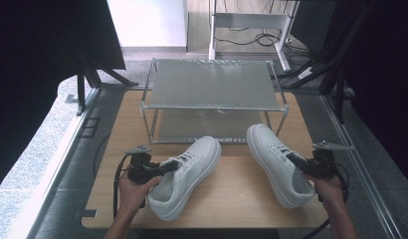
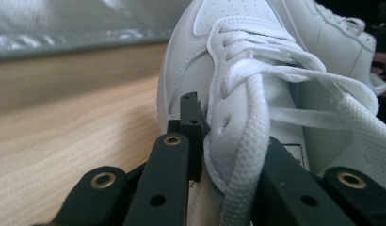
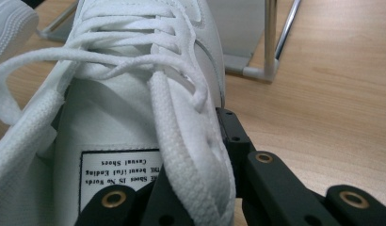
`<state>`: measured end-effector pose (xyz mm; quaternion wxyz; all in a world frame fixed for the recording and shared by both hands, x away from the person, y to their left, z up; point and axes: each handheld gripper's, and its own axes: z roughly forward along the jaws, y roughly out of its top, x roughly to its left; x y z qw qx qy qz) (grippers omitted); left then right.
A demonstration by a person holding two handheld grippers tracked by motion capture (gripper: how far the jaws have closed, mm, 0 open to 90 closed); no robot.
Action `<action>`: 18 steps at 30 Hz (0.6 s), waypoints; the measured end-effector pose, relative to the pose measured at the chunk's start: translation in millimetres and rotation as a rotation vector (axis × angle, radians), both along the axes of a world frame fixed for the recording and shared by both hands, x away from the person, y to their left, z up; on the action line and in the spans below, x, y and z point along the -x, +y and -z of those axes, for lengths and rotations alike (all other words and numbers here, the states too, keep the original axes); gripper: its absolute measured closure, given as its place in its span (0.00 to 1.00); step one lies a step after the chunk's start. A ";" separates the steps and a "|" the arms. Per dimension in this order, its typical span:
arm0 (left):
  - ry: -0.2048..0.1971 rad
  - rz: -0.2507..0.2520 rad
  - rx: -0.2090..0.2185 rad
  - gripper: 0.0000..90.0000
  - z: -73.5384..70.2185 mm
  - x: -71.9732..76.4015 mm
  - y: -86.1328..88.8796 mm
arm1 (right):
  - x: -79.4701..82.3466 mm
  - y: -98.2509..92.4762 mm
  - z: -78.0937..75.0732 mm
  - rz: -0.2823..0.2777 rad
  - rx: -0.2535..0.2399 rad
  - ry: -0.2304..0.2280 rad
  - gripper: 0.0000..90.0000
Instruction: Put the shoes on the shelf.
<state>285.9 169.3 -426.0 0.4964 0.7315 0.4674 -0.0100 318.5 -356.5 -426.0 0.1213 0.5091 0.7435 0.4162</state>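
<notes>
Two white lace-up shoes lie on the wooden table in front of a metal rack. The left shoe points diagonally toward the rack. My left gripper is shut on its side wall beside the laces, one jaw outside and one inside the opening. The right shoe points away, toe near the rack's right leg. My right gripper is shut on that shoe's side wall at the top eyelets, one jaw outside and the other tucked inside near the printed tongue label.
A two-shelf metal rack stands at the back of the table, with its lower shelf just behind the shoes' toes. One rack leg rises close beyond the right shoe. Dark curtains hang on both sides, and cables lie on the floor behind.
</notes>
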 end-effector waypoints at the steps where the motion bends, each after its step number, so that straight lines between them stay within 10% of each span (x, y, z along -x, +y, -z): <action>1: -0.015 0.003 -0.002 0.92 -6.6 0.5 0.0 | 1.7 0.8 -4.4 0.000 -0.004 -0.013 0.96; 18: -0.100 -0.019 0.072 0.93 -44.4 -1.4 12.3 | 9.9 16.5 -39.0 -0.069 -0.105 -0.115 0.96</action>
